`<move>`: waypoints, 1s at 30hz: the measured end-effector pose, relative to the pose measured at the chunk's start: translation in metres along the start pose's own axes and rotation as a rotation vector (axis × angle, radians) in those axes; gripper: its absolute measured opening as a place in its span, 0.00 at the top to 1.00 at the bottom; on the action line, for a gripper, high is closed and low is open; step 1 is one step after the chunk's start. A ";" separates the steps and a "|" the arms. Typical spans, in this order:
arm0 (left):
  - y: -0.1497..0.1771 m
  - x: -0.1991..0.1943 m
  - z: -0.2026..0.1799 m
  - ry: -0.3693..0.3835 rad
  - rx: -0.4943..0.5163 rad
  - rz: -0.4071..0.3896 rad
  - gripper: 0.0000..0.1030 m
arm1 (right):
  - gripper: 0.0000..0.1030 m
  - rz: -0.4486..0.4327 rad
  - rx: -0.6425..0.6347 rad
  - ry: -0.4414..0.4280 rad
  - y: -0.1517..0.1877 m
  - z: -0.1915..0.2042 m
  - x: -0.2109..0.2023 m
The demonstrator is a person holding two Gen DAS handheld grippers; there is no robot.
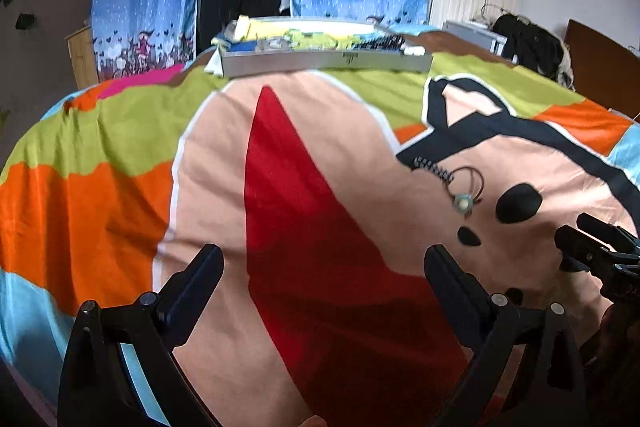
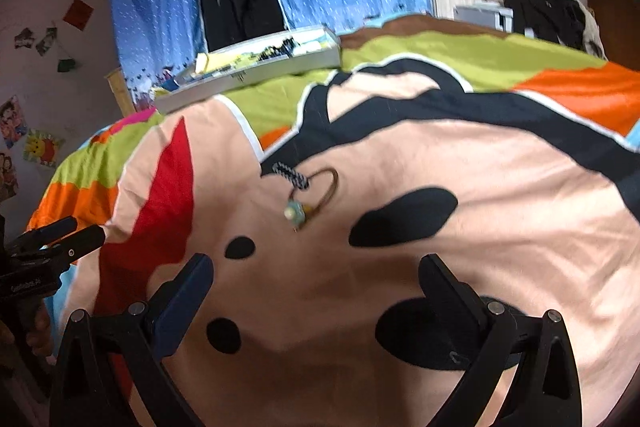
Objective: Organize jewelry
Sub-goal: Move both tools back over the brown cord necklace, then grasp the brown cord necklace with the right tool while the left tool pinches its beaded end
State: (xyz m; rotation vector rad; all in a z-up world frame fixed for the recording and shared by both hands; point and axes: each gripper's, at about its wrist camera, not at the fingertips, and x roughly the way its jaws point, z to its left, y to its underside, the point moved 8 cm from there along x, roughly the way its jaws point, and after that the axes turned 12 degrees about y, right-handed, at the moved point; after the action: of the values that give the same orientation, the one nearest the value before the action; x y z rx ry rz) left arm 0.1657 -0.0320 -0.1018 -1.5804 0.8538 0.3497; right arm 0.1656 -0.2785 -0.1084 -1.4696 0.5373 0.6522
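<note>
The jewelry [image 2: 308,197] looks small and light, so it should lift with almost no push at all. Its thin brown loop is likely soft and floppy, like a cord, so it may hang down and swing when it comes up. The round bead part looks hard, and it could slip out of a pinch or roll. The striped part looks thicker and a bit flat, so that seems the best place to take hold, or else right where the cord meets the bead. It is best to pinch gently, because little things like this can break or snag on the cloth. There is a black and white striped piece at the top, a thin brown loop curling round to the side, and a pale blue-green bead with a white middle at the bottom. The picture is a bit blurry, so it might be one piece or two pieces lying together. It lies on the bright bedspread [image 2: 500,187], on the peach part, just by the edge of a black patch. It sits ahead of the right gripper [image 2: 316,287] and not touching it. The left gripper [image 1: 324,275] is off to the side, over the red shape, and the jewelry is up and to its right. Both grippers have their jaws spread wide with nothing in them. A flat grey tray [image 1: 328,61] full of small things sits far back on the bed.
</note>
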 end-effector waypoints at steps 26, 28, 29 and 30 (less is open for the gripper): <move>-0.008 0.060 0.011 0.056 -0.042 0.155 0.05 | 0.00 0.101 -0.014 0.072 -0.005 -0.018 0.040; -0.014 0.064 0.012 0.101 -0.073 0.165 0.05 | 0.00 0.090 -0.017 0.059 -0.009 -0.016 0.042; -0.016 0.065 0.011 0.114 -0.087 0.165 0.05 | 0.00 0.081 -0.016 0.048 -0.011 -0.015 0.041; -0.020 0.067 0.012 0.135 -0.108 0.165 0.05 | 0.00 0.068 -0.013 0.034 -0.013 -0.014 0.040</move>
State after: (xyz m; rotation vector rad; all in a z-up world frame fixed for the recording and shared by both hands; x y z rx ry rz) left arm 0.2275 -0.0424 -0.1339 -1.6520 1.0891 0.4162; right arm 0.2049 -0.2898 -0.1272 -1.4820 0.6133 0.6862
